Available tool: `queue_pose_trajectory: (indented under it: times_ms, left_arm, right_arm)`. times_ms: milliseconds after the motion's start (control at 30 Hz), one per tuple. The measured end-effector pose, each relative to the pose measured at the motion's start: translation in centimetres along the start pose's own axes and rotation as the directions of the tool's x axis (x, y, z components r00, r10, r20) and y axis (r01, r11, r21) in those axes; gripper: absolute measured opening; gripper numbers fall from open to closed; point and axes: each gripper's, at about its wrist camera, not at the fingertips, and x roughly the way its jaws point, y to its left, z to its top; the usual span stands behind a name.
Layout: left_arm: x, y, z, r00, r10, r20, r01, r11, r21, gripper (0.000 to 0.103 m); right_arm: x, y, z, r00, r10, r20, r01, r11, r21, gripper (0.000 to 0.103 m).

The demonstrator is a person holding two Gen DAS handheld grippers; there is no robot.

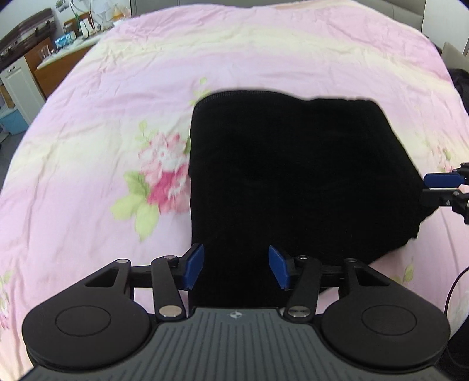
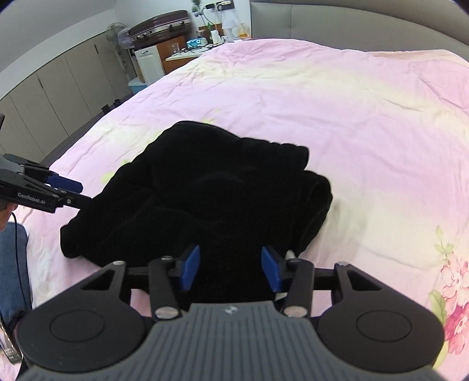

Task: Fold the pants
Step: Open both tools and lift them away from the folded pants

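Observation:
Black pants [image 1: 293, 175] lie folded in a bundle on the pink floral bedspread [image 1: 117, 102]. They also show in the right wrist view [image 2: 205, 199], with rumpled edges at the far right. My left gripper [image 1: 236, 265] is open, its blue pads astride the near edge of the pants. My right gripper [image 2: 230, 268] is open, its pads over the near edge of the pants. The right gripper's fingers [image 1: 439, 183] show at the pants' right edge in the left wrist view. The left gripper's fingers [image 2: 63, 187] show at the pants' left edge in the right wrist view.
The bedspread [image 2: 351, 117] spreads wide around the pants. A wooden desk with clutter [image 1: 58, 55] and a white cabinet [image 2: 149, 63] stand beyond the bed's far left. A grey headboard [image 2: 351, 20] lies at the back. The person's jeans leg [image 2: 13, 263] is at the left.

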Motion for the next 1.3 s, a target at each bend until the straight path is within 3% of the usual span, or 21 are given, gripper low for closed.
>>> queue_pose_trajectory:
  times_ms: [233, 367, 500, 600, 667, 800, 900, 1033, 1067, 1133, 1300]
  left_arm:
    - [4.0, 0.2, -1.7, 0.999, 0.027, -0.029, -0.028, 0.998, -0.06, 0.061]
    - [4.1, 0.3, -1.0, 0.997, 0.046, -0.058, -0.051, 0.995, -0.087, 0.061]
    - [0.2, -1.1, -1.1, 0.995, 0.098, 0.031, -0.096, 0.994, -0.052, 0.06]
    - [-4.1, -2.3, -1.3, 0.984, 0.117, 0.131, -0.109, 0.992, -0.066, 0.06]
    - [-7.4, -3.5, -1.5, 0.968, 0.14, 0.21, -0.128, 0.989, -0.069, 0.062]
    - [-13.4, -6.5, -2.0, 0.914, 0.194, 0.357, -0.179, 0.981, -0.075, 0.068]
    - [-16.9, -9.0, -2.5, 0.87, 0.221, 0.44, -0.211, 0.975, -0.073, 0.078]
    - [-19.3, -12.4, -3.8, 0.831, 0.253, 0.496, -0.255, 0.965, -0.064, 0.081]
    - [-19.6, -13.1, -4.3, 0.82, 0.255, 0.513, -0.261, 0.963, -0.062, 0.087]
    - [-20.0, -14.6, -5.2, 0.796, 0.272, 0.541, -0.288, 0.956, -0.056, 0.093]
    - [-20.5, -16.7, -8.0, 0.739, 0.34, 0.581, -0.357, 0.93, -0.09, 0.093]
  right_arm:
    - [3.0, 0.6, -1.6, 0.996, -0.082, -0.028, 0.081, 0.995, -0.056, 0.039]
    - [3.7, 0.0, -0.4, 0.995, -0.081, -0.053, 0.079, 0.996, -0.033, 0.041]
    - [0.9, 0.1, 0.4, 0.997, -0.075, -0.014, 0.075, 0.997, -0.02, 0.041]
    - [-3.2, 0.2, 0.1, 0.996, -0.072, 0.049, 0.072, 0.997, -0.007, 0.055]
    - [-6.0, 0.6, 0.1, 0.992, -0.078, 0.095, 0.081, 0.996, -0.026, 0.058]
    - [-11.6, 1.7, -0.4, 0.974, -0.106, 0.199, 0.122, 0.99, -0.07, 0.069]
    - [-16.3, 2.7, -1.4, 0.949, -0.114, 0.293, 0.142, 0.987, -0.077, 0.085]
    - [-21.3, 3.9, -3.5, 0.915, -0.142, 0.378, 0.182, 0.981, -0.073, 0.088]
    - [-22.4, 4.1, -4.0, 0.908, -0.145, 0.393, 0.186, 0.98, -0.07, 0.089]
    - [-23.7, 4.4, -5.0, 0.9, -0.149, 0.409, 0.189, 0.98, -0.058, 0.095]
    - [-25.7, 5.4, -8.0, 0.884, -0.141, 0.447, 0.164, 0.986, -0.013, 0.098]
